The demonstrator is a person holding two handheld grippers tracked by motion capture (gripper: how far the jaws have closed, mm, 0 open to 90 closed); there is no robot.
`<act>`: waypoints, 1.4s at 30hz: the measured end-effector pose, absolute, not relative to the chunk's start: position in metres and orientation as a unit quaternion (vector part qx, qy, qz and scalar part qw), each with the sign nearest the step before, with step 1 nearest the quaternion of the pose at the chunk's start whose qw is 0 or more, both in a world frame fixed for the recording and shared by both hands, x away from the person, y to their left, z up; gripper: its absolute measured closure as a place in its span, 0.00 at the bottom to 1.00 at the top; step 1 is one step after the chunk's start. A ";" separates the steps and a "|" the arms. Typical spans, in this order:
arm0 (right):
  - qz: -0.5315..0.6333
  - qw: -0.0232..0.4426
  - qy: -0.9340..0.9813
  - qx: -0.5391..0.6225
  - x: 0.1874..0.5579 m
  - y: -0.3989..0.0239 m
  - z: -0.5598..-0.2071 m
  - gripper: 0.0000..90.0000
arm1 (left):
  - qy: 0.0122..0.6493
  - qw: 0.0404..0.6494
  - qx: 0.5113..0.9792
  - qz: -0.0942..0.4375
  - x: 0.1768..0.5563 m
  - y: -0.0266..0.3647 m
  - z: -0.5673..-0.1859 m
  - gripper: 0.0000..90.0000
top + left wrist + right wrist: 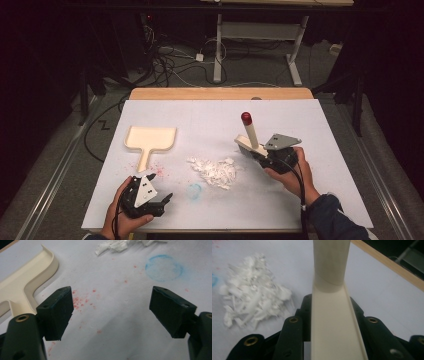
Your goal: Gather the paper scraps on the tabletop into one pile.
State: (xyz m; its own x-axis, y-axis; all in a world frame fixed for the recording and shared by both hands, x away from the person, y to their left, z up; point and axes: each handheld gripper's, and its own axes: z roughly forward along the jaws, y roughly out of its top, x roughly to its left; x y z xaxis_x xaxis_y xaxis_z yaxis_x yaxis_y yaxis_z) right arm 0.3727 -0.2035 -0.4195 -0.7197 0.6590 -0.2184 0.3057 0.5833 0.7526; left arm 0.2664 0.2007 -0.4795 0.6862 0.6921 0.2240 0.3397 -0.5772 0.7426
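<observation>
A cream dustpan [150, 139] [22, 282] lies flat at the left of the white table cover, handle toward me. A pile of white paper shreds [217, 170] [254, 302] sits mid-table. My right gripper [257, 152] [329, 302] is shut on a cream brush [250, 134] [332, 315] just right of the pile. The brush's round handle tilts up and away and ends in a red cap [246, 118]. Near the front left edge my left gripper [160, 187] [107, 312] is open and holds nothing, its jaws low over the cover by the dustpan's handle.
A faint blue ring [195, 190] [163, 267] and red specks [159, 170] [80, 300] mark the cover between the left gripper and the shreds. A wooden strip [220, 93] runs along the table's far edge. Beyond it are cables and a desk frame on the floor.
</observation>
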 end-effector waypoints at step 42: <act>0.439 0.249 0.790 0.347 0.339 -0.104 -0.451 0.75 | 0.296 0.354 0.850 0.253 0.266 0.199 -0.478 0.21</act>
State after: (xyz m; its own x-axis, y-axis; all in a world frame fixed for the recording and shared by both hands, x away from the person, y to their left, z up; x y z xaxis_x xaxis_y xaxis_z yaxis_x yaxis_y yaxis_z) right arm 0.3394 -0.1042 -0.4512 -0.6341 0.7681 -0.0895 0.3303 0.3736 0.8668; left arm 0.2657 0.1988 -0.4782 0.6966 0.6825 0.2210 0.3244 -0.5745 0.7515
